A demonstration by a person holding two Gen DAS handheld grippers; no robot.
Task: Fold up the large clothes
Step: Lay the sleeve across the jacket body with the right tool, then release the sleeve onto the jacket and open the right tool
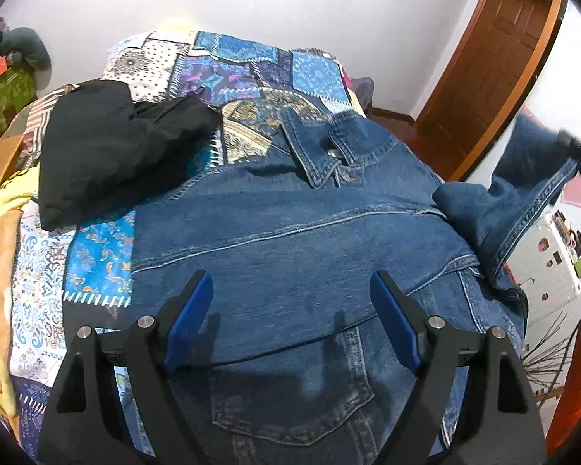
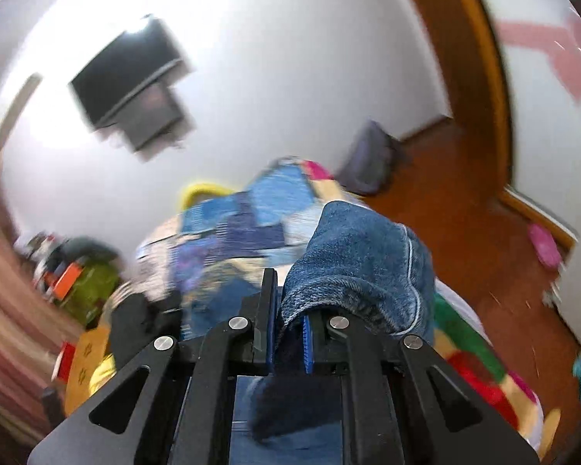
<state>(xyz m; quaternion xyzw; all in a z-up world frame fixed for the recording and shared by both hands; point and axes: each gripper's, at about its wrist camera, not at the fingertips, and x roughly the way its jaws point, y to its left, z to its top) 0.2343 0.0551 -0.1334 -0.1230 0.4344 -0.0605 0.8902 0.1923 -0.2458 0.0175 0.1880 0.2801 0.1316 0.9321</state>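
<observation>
Left wrist view: denim jacket (image 1: 290,232) spread on patchwork quilt (image 1: 228,73); left gripper (image 1: 290,306) held wide apart, empty; sleeve (image 2: 360,259) clamped by right gripper (image 2: 288,333); no legible writing

The right gripper (image 2: 288,321) has its fingers (image 2: 269,310) pinched close on a fold of blue denim jacket (image 2: 360,259) — the cloth bulges over the right one. Behind lie a blurred patchwork bed (image 2: 248,224), white wall (image 2: 290,58) and wooden floor (image 2: 464,232).
</observation>
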